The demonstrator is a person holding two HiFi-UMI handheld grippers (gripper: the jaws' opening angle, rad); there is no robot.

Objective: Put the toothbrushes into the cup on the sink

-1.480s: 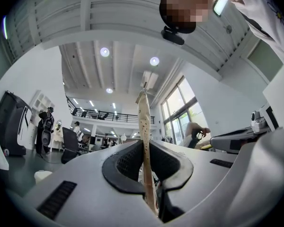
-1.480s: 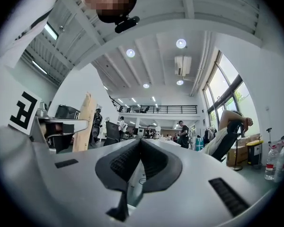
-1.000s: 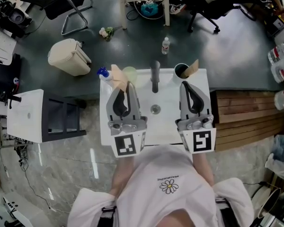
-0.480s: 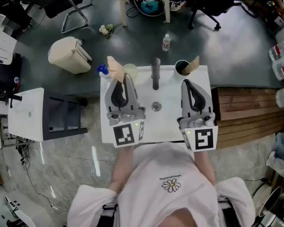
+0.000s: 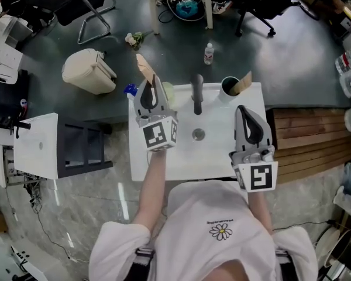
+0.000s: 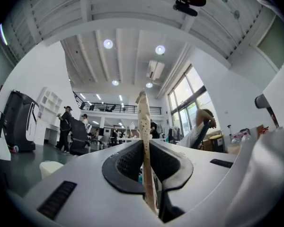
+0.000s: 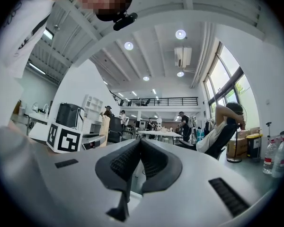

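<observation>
Left gripper (image 5: 153,82) is up at the back left corner of the white sink (image 5: 181,157), and its own view shows the jaws (image 6: 145,161) nipped narrow on a flat, pale tan toothbrush (image 6: 143,119) that stands straight up between the pads. From the head view that toothbrush (image 5: 143,66) pokes out past the tips, beyond the sink's back edge and over the dark floor. Just right of the gripper sits a pale green cup (image 5: 168,91), partly hidden by it, with the faucet (image 5: 196,93) next along and the drain (image 5: 198,134) in the basin below. At the back right corner, a dark cup (image 5: 227,86) already has a tan stick (image 5: 244,82) leaning out of it. Right gripper (image 5: 246,110) hangs over the sink's right side, jaws (image 7: 139,148) pressed fully together with nothing in them.
</observation>
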